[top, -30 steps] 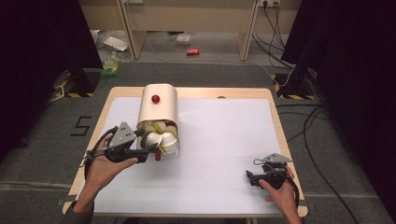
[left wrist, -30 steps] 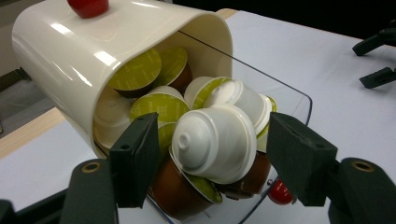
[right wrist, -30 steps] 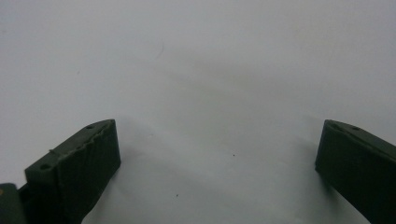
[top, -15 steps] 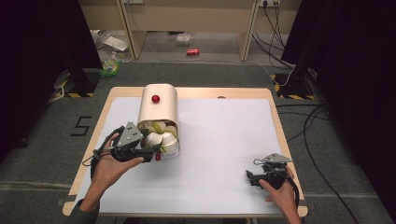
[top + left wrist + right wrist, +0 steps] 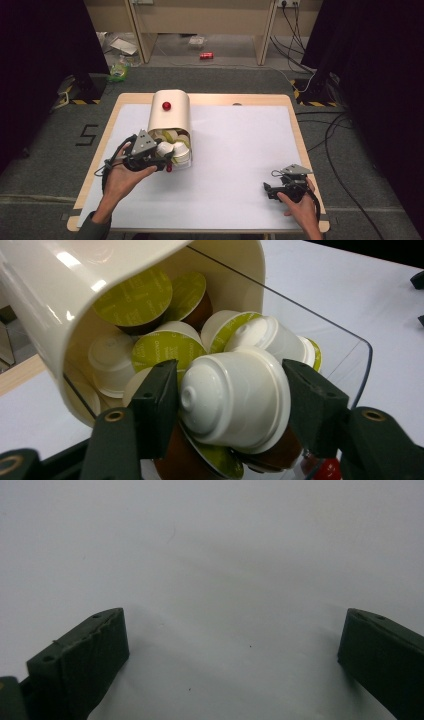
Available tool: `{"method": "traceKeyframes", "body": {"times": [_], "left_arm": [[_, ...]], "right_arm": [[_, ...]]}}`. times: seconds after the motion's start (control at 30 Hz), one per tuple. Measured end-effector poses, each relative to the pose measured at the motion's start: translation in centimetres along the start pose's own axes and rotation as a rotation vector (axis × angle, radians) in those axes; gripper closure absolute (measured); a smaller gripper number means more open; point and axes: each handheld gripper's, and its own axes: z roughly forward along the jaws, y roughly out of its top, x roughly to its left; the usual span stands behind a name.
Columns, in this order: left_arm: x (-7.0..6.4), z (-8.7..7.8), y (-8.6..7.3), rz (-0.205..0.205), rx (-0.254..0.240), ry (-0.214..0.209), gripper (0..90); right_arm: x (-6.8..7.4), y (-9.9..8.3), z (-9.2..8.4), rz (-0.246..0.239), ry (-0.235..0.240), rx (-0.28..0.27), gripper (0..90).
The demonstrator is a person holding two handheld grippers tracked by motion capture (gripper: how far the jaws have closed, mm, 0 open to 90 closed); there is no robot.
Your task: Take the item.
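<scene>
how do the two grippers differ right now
The left gripper has its jaws on either side of a white capsule at the mouth of the cream container, and they have just been closing. The right gripper has wide-open jaws with nothing between them, over the bare white table. Both are hand-held with black jaws.

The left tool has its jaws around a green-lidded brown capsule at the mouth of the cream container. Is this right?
Not quite. In the left gripper view, the left tool has its jaws around a white capsule, dome toward the camera, at the mouth of the cream container. The green-lidded ones lie behind and beneath it.
</scene>
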Motion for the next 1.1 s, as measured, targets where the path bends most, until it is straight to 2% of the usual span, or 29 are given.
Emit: {"method": "traceKeyframes", "body": {"times": [0.17, 0.27, 0.4, 0.5, 0.53, 0.57, 0.83, 1.0, 1.03, 1.1], "left_arm": [[0.2, -0.2, 0.1, -0.003, 0.001, -0.003, 42.7], [0.4, -0.7, 0.3, -0.006, -0.011, 0.006, 46.3], [0.4, -0.6, 0.3, -0.025, 0.022, -0.019, 46.3], [0.4, -0.5, 0.5, -0.017, 0.012, 0.004, 46.4], [0.3, -0.6, 0.4, -0.029, 0.013, 0.009, 46.4], [0.4, -0.6, 0.5, -0.017, 0.006, 0.012, 46.4], [0.0, -0.5, 0.5, -0.011, 0.021, 0.023, 46.6], [0.2, -1.0, 0.6, -0.02, 0.011, 0.008, 46.8], [0.3, -1.2, 0.6, -0.007, 0.001, 0.008, 46.8], [0.3, -1.5, 0.6, -0.017, -0.001, 0.008, 46.8]], "right_arm": [[0.0, 0.0, 0.0, 0.002, -0.001, 0.001, 0.4], [0.0, 0.0, 0.0, 0.002, -0.001, 0.001, 0.4], [0.0, 0.0, 0.0, 0.001, -0.001, 0.001, 0.4], [0.0, 0.0, 0.0, 0.001, -0.002, 0.001, 0.4], [0.0, 0.0, 0.0, 0.001, -0.002, 0.001, 0.4], [0.0, 0.0, 0.0, 0.001, -0.002, 0.001, 0.4], [0.0, 0.0, 0.0, 0.001, -0.001, 0.001, 0.4], [0.0, 0.0, 0.0, 0.001, -0.001, 0.001, 0.4], [0.0, 0.0, 0.0, 0.001, -0.001, 0.001, 0.4], [0.0, 0.0, 0.0, 0.002, -0.001, 0.001, 0.4]]}}
